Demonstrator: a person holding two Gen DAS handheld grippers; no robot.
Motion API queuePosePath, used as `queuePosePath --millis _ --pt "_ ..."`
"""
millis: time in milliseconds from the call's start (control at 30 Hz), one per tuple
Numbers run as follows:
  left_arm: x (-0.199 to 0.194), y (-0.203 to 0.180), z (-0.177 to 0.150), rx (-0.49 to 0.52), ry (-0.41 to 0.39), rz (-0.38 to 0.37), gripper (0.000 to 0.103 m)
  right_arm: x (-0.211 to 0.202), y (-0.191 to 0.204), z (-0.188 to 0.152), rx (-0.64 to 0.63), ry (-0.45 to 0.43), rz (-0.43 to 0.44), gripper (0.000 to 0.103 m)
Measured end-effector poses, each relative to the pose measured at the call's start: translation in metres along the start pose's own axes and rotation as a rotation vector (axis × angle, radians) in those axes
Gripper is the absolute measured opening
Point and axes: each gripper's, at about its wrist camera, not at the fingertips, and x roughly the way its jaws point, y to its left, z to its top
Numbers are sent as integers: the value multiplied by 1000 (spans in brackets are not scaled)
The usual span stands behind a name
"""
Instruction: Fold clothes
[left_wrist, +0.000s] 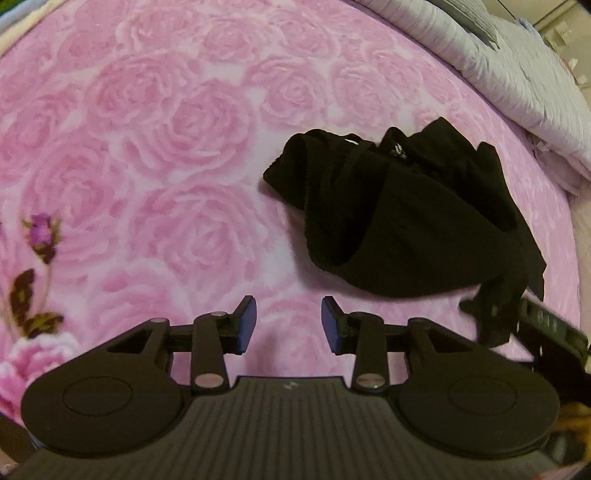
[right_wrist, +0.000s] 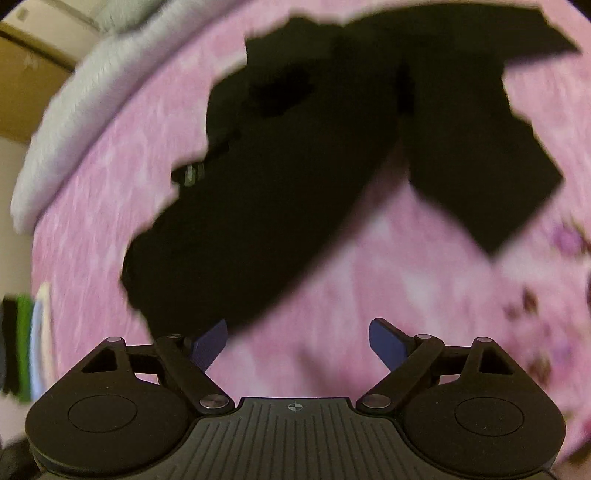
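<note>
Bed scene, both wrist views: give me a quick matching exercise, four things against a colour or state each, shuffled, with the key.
Things:
1. black garment
2. bedsheet
3. left gripper
4. folded quilt

Descriptions:
A. pale grey-white, along the bed's far edge
B. crumpled in a heap, not yet folded
C. pink with a rose print
D. jaws apart, nothing between them

Pairs: 1-B, 2-C, 3-D, 4-A

The right gripper is open too, with the garment's edge just beyond its fingertips.
</note>
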Motion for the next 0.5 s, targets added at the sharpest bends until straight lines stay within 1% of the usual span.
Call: queuePosePath --millis 100,133,167,200,233,267,300,333,400,500 --pt "8 10 0 -27 -10 -18 33 14 -5 13 78 -121 -4 88" --pt "11 14 0 -42 -9 -19 33 21 -8 18 93 -129 -4 88" --pt "13 16 -1 -56 -8 -16 33 29 -11 22 107 -133 -2 83" --pt "15 17 -1 -69 -8 -12 33 38 -16 24 118 -122 13 54" --pt "16 18 -2 -78 -12 -14 33 44 -20 25 124 -112 43 30" --pt "16 18 -3 -85 -17 -17 33 49 -24 27 124 -101 71 25" --pt "16 19 -4 -92 -23 -20 33 48 -26 28 97 -86 87 19" --pt "16 19 -5 -98 -28 -23 33 43 -30 29 95 -80 111 16" --pt "16 17 -9 -100 -22 -37 33 25 -44 28 80 -67 117 13" --pt "13 9 -17 -68 -14 -61 33 -25 -93 37 64 -99 29 12"
